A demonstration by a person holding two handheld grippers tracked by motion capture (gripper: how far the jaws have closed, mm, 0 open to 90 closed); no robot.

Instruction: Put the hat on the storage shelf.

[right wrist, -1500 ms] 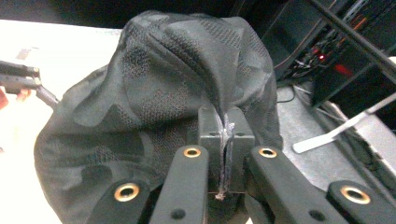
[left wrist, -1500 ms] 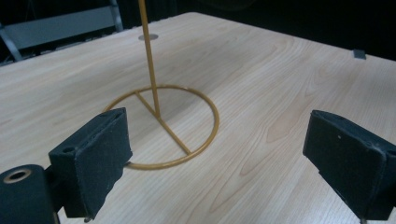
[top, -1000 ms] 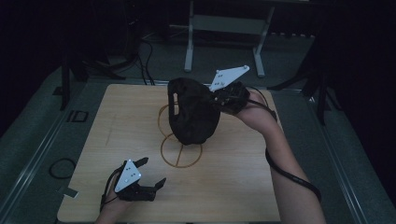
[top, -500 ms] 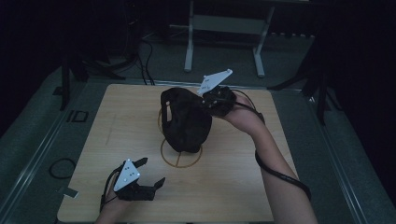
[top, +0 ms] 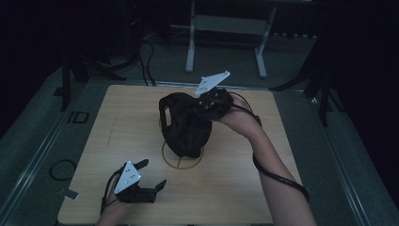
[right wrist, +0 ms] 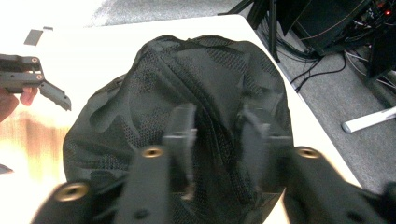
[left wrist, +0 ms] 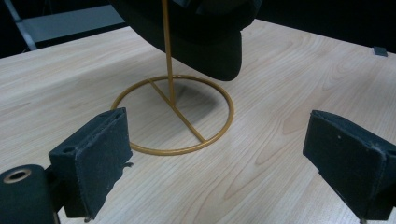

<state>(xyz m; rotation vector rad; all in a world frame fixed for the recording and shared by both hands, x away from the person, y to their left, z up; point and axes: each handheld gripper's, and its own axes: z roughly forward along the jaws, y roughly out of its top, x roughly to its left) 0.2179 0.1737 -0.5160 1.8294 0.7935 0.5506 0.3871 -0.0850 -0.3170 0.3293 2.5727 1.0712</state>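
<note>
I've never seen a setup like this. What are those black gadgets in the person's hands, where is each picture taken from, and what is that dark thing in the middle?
No robot here: a person holds a hand-operated claw in each hand. The high view looks down on a wooden table. The other two pictures come from small cameras riding on each claw, looking along its two black jaws. The left claw hovers low near the table's front edge, jaws wide apart, holding nothing. The right claw pinches a black mesh cap, which hangs over a thin golden wire stand with a ring base resting on the table.
</note>
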